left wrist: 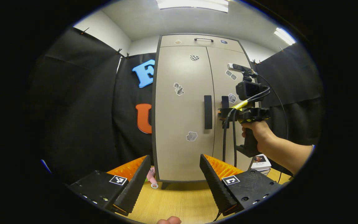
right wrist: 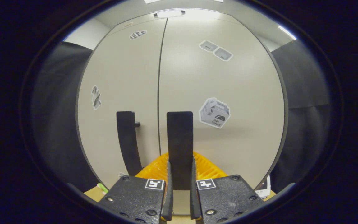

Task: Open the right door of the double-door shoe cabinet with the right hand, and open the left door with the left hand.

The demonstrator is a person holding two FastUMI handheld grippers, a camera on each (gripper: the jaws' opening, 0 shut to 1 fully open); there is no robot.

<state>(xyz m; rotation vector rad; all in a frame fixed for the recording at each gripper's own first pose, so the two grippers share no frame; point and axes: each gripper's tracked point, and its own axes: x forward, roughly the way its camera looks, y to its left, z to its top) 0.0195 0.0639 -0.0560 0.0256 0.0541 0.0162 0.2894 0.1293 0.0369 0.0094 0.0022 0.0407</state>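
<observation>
The shoe cabinet (left wrist: 182,109) is a tall, smooth, matte beige box with dark edging, standing on short feet on the pale wood-grain tabletop (left wrist: 179,202), and both of its flat doors lie shut and flush. Small paper stickers dot the door faces. The left door handle (left wrist: 208,112) is a long, flat black bar set upright just left of the centre seam; the right door handle (right wrist: 180,146) is its twin just right of that seam. In the right gripper view the right tongs (right wrist: 180,199) sit together around the lower end of the right door handle, both ribbed fingers pressing its sides. In the left gripper view the left tongs (left wrist: 172,183) hang wide apart in front of the cabinet's base, well short of the left door handle, gripping nothing. A hand (left wrist: 258,132) holds the right gripper's grip beside the cabinet's right door, and thin books (left wrist: 260,163) are stacked by the cabinet's right foot.
</observation>
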